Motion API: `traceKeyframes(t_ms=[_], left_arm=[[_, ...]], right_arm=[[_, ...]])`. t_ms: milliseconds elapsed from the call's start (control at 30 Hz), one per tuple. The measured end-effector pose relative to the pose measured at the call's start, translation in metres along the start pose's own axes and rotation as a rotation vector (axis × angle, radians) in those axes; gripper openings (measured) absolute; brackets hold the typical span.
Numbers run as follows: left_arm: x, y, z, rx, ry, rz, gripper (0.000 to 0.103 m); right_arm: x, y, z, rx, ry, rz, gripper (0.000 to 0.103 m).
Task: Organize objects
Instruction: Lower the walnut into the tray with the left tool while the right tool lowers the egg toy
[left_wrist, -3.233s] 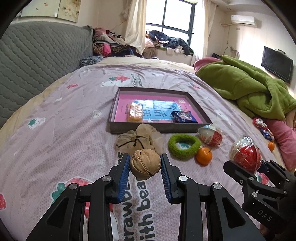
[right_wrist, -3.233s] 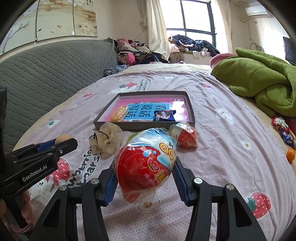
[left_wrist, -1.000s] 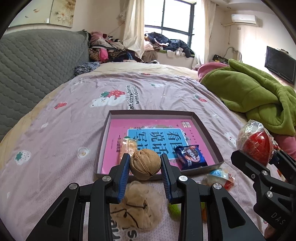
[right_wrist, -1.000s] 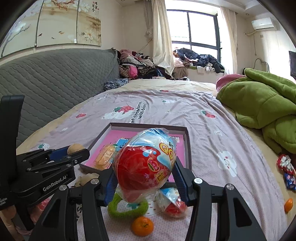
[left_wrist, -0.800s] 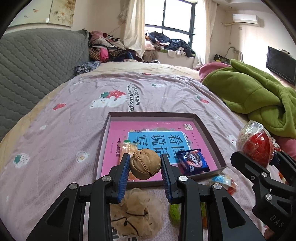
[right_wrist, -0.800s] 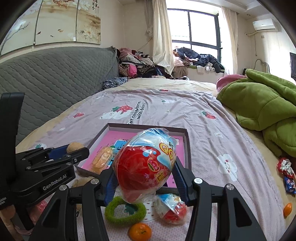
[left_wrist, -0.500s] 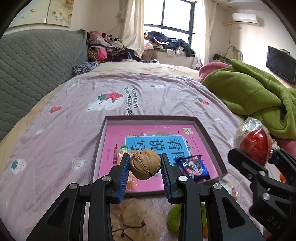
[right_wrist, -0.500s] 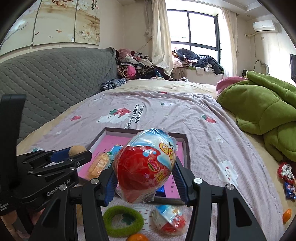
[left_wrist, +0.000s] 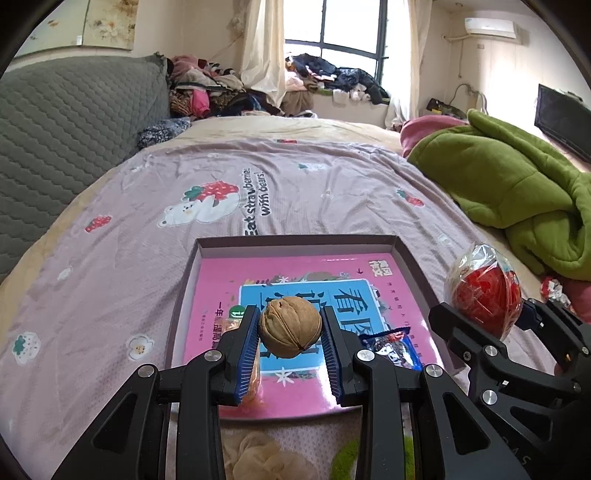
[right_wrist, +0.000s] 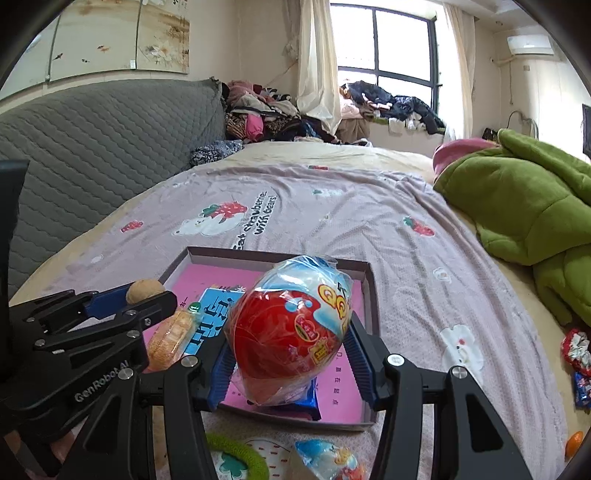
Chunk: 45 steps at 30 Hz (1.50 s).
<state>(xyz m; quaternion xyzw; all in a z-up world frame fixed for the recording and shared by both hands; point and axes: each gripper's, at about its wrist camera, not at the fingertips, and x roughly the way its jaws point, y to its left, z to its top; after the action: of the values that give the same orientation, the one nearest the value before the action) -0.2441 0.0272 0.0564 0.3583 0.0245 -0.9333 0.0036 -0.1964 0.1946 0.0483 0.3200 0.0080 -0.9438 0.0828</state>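
My left gripper (left_wrist: 290, 332) is shut on a brown walnut (left_wrist: 290, 326) and hangs over the near part of a shallow box tray (left_wrist: 295, 240) with a pink and blue printed bottom. In the right wrist view my right gripper (right_wrist: 291, 356) is shut on a red and blue wrapped toy egg (right_wrist: 291, 332), held above the tray's (right_wrist: 371, 295) right side. The egg (left_wrist: 482, 291) and right gripper also show at the right of the left wrist view. Inside the tray lie an orange snack pack (right_wrist: 170, 338) and a dark blue snack packet (left_wrist: 395, 349).
On the strawberry bedsheet before the tray lie a beige fabric pouch (left_wrist: 255, 458), a green fuzzy ring (right_wrist: 240, 458), a smaller wrapped egg (right_wrist: 328, 461) and a small orange (right_wrist: 574, 443). A green blanket (left_wrist: 517, 195) is heaped at the right, a grey quilted headboard (right_wrist: 92, 140) at the left.
Both grippers have moved forward over the bed, from before the tray's near edge to above the tray. The walnut and the egg stay gripped.
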Motion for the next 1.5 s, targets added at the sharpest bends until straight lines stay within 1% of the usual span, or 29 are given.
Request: traceKeyframes(t_ms=[67, 233, 367, 500, 600, 667, 833, 967, 1167, 1267, 1400, 1500], left_arm=[[0.007, 0.0, 0.001, -0.003, 0.009, 0.001, 0.034], [0.029, 0.001, 0.003, -0.002, 0.038, 0.014, 0.034], [0.041, 0.007, 0.003, -0.025, 0.063, -0.001, 0.034], [0.055, 0.007, 0.005, -0.024, 0.09, -0.008, 0.034], [0.067, 0.005, 0.004, -0.016, 0.117, -0.007, 0.034], [0.075, 0.002, 0.003, -0.007, 0.137, -0.01, 0.034], [0.093, -0.004, -0.002, 0.019, 0.189, -0.007, 0.034], [0.101, -0.004, -0.005, 0.021, 0.221, 0.001, 0.034], [0.108, -0.005, -0.005, 0.03, 0.246, 0.004, 0.034], [0.113, -0.005, -0.006, 0.026, 0.262, 0.006, 0.034], [0.119, -0.007, -0.012, 0.047, 0.295, 0.015, 0.034], [0.122, -0.006, -0.013, 0.033, 0.297, 0.016, 0.034]], right_arm=[[0.007, -0.002, 0.002, 0.0, 0.009, -0.017, 0.055], [0.028, -0.007, 0.004, 0.009, 0.058, -0.018, 0.055], [0.042, -0.012, 0.005, 0.028, 0.097, -0.007, 0.055], [0.052, -0.015, 0.009, 0.045, 0.115, 0.0, 0.055], [0.064, -0.017, 0.011, 0.042, 0.143, -0.016, 0.055], [0.073, -0.019, 0.011, 0.049, 0.175, -0.01, 0.055], [0.097, -0.02, 0.008, 0.026, 0.235, -0.042, 0.055], [0.11, -0.022, 0.009, 0.03, 0.27, -0.049, 0.054], [0.128, -0.028, 0.004, 0.071, 0.345, -0.005, 0.054], [0.132, -0.027, 0.001, 0.064, 0.36, -0.01, 0.055], [0.138, -0.028, -0.005, 0.075, 0.394, -0.01, 0.054], [0.14, -0.029, -0.005, 0.074, 0.4, -0.016, 0.055]])
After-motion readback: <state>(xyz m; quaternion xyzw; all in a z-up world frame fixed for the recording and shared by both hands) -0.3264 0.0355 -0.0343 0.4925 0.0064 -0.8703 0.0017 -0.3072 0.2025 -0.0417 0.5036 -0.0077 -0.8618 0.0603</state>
